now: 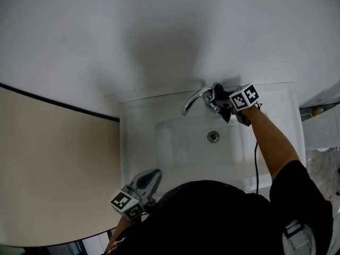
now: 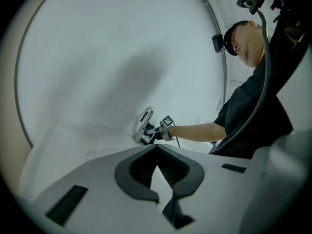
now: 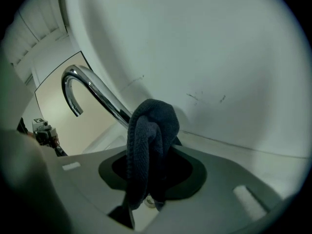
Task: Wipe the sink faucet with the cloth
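The left gripper (image 1: 157,172) and right gripper (image 1: 221,105) are pale grey shells with dark-lined jaws, each bearing a white marker cube (image 1: 244,96) with black squares; the person wears a black short-sleeved shirt (image 1: 223,217) (a thin black cable (image 1: 256,163) trails beside one arm)

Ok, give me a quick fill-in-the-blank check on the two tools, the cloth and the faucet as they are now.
1. The right tool is ____ on the cloth.
2. The left tool has ____ between its closed jaws.
3. In the right gripper view the cloth hides the lower stretch of the faucet, while its hooked ____ shows bare.
Missing words: shut; nothing; tip.
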Motion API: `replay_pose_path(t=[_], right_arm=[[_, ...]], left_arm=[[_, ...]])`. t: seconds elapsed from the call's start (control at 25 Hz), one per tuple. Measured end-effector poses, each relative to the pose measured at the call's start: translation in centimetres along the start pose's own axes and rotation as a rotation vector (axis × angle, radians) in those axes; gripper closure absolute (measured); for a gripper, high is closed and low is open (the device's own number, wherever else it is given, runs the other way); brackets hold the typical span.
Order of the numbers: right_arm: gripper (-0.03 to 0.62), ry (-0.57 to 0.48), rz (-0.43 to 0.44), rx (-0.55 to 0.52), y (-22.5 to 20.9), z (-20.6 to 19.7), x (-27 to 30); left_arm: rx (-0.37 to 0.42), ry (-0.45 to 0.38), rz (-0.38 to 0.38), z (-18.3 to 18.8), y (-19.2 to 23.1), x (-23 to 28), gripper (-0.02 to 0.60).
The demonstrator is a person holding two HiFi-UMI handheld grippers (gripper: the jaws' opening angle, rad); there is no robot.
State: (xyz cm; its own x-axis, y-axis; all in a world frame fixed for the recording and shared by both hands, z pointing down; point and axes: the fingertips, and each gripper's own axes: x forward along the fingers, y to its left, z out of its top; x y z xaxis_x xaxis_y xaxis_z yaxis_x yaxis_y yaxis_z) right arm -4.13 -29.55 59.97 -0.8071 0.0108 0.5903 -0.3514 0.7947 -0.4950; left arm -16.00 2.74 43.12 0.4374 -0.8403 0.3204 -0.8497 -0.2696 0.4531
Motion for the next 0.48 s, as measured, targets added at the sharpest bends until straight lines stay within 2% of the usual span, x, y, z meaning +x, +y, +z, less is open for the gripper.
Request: replay_pose_path(t=[0.08,0.32,0.48], right_arm=[[0.470,-0.007,0.022,0.029,0.1,-0.4,-0.3],[0.471,0.042,0.105,0.120,0.9,-4.2,-2.9],[0.466,-0.027,0.118,0.172,0.1,-3.6,-2.5]], left_arm=[[0.026,0.028,0.011,-0.6,0.2,-0.3,0.581],[0.000,-0.030,0.008,0.6,0.1,-0.7,0.580],[-0.013,-0.018,0.011,0.0,0.4,-0.9,0.581]])
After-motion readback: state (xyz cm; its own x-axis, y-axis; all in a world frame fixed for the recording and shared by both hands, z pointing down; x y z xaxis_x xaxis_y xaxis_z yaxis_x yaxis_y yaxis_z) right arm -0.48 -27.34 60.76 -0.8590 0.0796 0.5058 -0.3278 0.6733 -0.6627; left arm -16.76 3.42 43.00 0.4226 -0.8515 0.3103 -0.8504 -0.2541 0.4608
